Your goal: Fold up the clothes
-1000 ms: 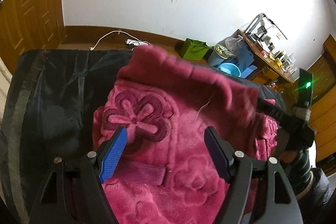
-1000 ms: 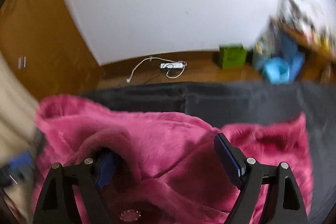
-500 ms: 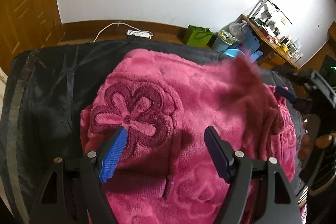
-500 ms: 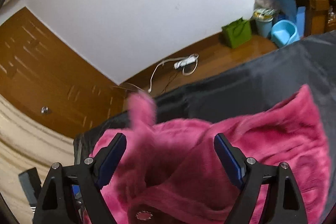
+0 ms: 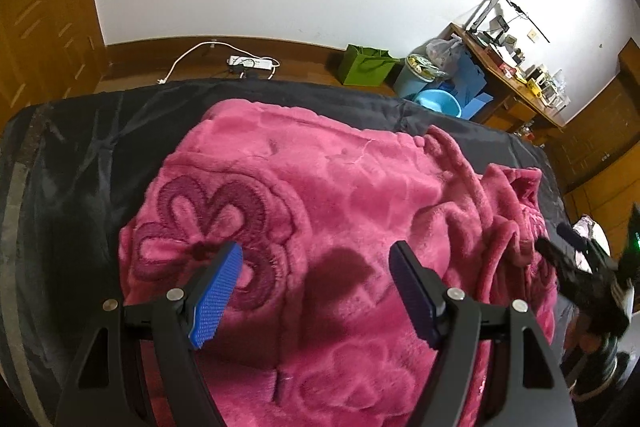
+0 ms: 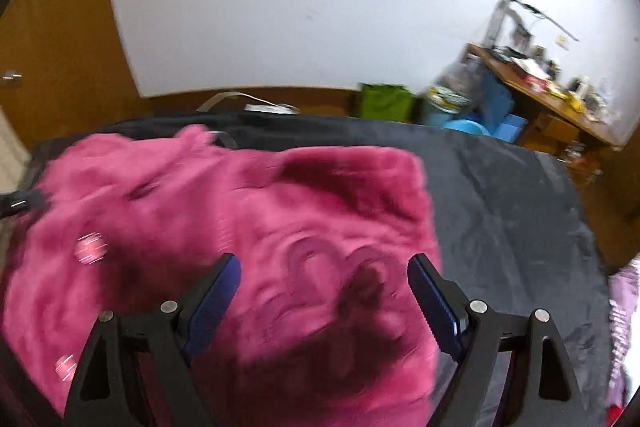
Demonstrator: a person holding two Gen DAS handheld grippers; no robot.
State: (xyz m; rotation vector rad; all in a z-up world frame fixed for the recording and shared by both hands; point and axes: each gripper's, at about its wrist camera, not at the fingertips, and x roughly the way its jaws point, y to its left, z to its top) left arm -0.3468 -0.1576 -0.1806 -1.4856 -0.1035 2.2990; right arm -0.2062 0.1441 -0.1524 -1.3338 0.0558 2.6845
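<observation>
Both hand-held grippers, left (image 5: 316,287) and right (image 6: 324,299), gape empty; pink garment (image 5: 320,195) now dropped flat.

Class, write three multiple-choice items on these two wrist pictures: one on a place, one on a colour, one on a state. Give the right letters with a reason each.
1. Where does the pink garment lie?
A. on the dark cloth
B. on the wooden floor
C. in the green bag

2. What colour is the basin by the desk?
A. red
B. blue
C. white

3. How does the left gripper stand?
A. shut on the garment
B. shut on nothing
C. open above the garment

Key: 1 A, dark cloth shows all round the garment. 2 B, it is light blue. 3 C, its fingers stand wide apart with nothing pinched.
</observation>
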